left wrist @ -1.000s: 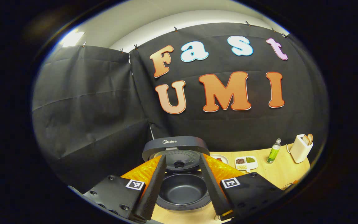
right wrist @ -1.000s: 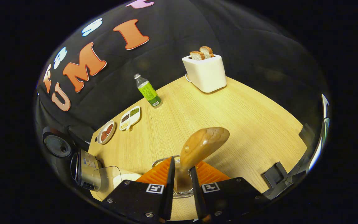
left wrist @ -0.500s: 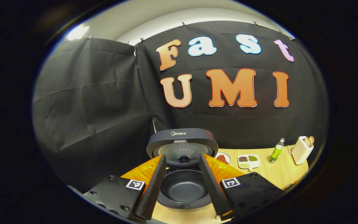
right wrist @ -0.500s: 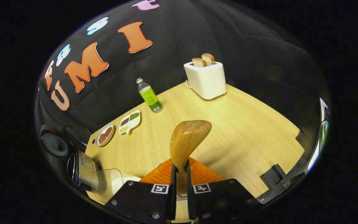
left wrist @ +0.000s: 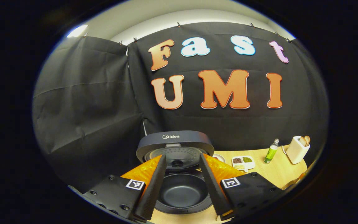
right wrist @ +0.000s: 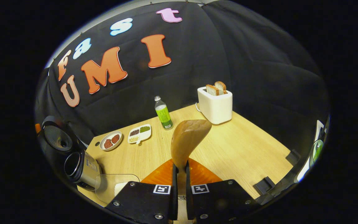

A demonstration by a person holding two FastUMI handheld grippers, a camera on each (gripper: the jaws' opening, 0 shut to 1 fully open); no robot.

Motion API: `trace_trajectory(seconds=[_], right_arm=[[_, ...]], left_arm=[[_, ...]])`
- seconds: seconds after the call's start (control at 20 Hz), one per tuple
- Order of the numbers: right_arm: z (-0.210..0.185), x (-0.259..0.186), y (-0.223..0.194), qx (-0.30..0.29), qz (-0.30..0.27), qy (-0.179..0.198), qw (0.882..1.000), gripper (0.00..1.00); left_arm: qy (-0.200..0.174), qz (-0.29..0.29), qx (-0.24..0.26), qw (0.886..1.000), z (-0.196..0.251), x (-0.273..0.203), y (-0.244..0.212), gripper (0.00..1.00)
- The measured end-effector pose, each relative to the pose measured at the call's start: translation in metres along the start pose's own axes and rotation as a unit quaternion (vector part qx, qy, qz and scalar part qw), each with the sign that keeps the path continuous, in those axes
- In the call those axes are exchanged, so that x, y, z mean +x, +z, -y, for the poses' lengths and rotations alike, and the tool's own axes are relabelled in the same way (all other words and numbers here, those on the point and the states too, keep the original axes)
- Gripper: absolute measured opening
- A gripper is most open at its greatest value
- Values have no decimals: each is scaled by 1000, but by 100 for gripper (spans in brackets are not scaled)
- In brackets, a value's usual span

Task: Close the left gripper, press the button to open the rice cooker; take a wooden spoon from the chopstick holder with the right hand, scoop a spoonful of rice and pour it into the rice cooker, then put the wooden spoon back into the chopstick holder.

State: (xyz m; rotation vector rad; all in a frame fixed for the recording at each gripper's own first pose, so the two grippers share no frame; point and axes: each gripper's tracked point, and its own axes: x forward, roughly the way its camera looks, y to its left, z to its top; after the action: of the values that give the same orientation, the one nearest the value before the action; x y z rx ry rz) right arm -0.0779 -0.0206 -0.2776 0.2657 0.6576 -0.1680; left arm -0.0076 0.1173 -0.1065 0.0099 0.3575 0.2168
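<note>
Rice cooker (right wrist: 81,168), lid open: 1, at 9 o'clock on the tabletop (right wrist: 238,146).
Wooden spoon (right wrist: 187,140): 1.
Green bottle (right wrist: 163,113): 1, at 12 o'clock.
White toaster (right wrist: 215,105): 1, at 1 o'clock; bread slices (right wrist: 216,88) in it: 2.
Round plate (right wrist: 111,141): 1.
Divided dish (right wrist: 139,133): 1.
Clear container (right wrist: 113,186): 1.

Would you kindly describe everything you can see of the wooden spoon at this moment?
The wooden spoon is light brown, smooth wood with visible grain. Its broad oval bowl points up and away from the camera, tilted a little to the right, and looks empty. The narrower handle runs down between the fingers of the right gripper, which press on it from both sides. It is held above the wooden table, touching nothing else visible.
</note>
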Motion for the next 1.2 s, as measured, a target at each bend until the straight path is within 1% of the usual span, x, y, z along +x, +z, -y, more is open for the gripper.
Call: trace_trajectory(seconds=[0.05, 0.1, 0.15, 0.2, 0.3, 0.55, 0.7, 0.75, 0.85, 0.9, 1.0, 1.15, 1.2], right_arm=[[-9, -6, 10, -1, 14, 9, 1000, 10], [-19, -11, 19, 1, 23, 17, 1000, 10], [-27, -16, 23, 6, 29, 25, 999, 10], [-34, -18, 27, 8, 31, 31, 999, 10], [-51, -23, 32, 11, 38, 43, 998, 10], [-101, -34, 12, 5, 25, 76, 997, 10], [-125, -36, -11, -22, 12, 85, 996, 10], [-131, -37, -17, -35, 11, 85, 996, 10], [-135, -32, -31, -73, 10, 73, 995, 10], [-136, -30, -39, -92, 7, 65, 994, 8], [-142, -26, -58, -127, -6, 56, 990, 8], [-143, -16, -78, -178, -10, 31, 983, 8], [-143, -16, -81, -195, -7, 25, 980, 8]], left_arm=[[-3, 3, 2, 1000, -1, 3, 1, 84], [-5, 6, 2, 1000, -3, 5, 1, 77], [-9, 8, 1, 1000, -6, 8, 3, 84], [-12, 10, -1, 1000, -7, 11, 2, 77], [-18, 11, -3, 1000, -12, 18, 0, 77], [-37, 8, -10, 999, -24, 32, -6, 77], [-45, 6, -9, 999, -30, 36, -11, 77], [-47, 6, -9, 999, -32, 37, -12, 77], [-51, 4, -8, 999, -36, 37, -17, 77], [-53, 1, -7, 999, -39, 38, -20, 77], [-54, -3, -6, 999, -44, 39, -24, 77], [-52, -6, -2, 999, -54, 38, -29, 77], [-53, -6, 0, 999, -56, 39, -31, 74]])
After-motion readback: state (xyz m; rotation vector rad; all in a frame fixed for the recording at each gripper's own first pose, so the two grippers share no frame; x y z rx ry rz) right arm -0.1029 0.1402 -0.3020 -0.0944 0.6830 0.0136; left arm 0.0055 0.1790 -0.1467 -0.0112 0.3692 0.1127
